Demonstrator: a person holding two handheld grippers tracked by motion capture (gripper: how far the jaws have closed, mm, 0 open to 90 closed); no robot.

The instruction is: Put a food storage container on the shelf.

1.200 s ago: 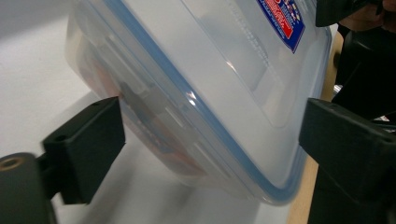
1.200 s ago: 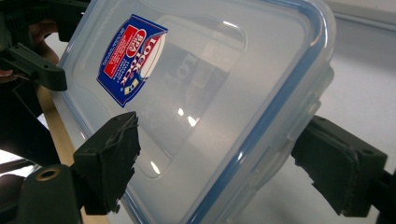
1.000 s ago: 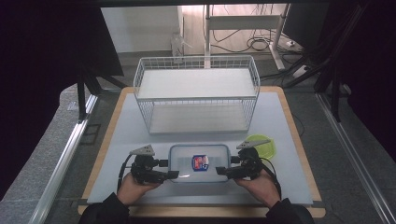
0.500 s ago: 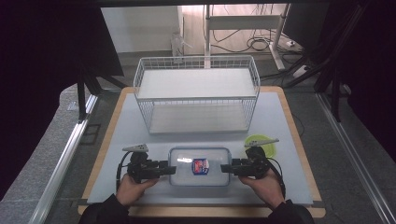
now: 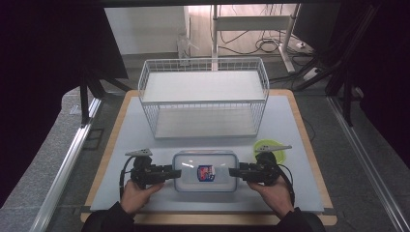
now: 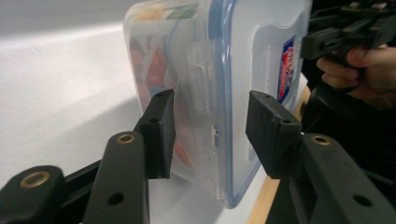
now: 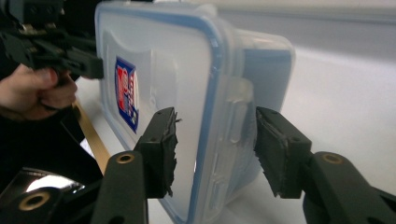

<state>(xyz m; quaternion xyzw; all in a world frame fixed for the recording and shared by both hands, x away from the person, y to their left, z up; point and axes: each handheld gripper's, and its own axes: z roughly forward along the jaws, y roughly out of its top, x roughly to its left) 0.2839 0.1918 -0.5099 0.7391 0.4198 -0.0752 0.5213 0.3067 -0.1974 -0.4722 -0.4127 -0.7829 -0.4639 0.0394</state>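
At the near edge of the desk (image 5: 145, 121) lies the lidded container (image 5: 205, 170). The left tool (image 5: 170, 173) and right tool (image 5: 234, 171) have just been closing over its end latches—neither yet clamped, so lifting looks premature.

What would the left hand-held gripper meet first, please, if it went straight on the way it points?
The left hand-held gripper would meet the box's side latch, already between its closing jaws.

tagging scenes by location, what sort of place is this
Probably a lab or workshop recording bench, not a home: a white mat on a wood-edged table, an empty white wire basket, and loose cables by metal desk legs on the floor behind.
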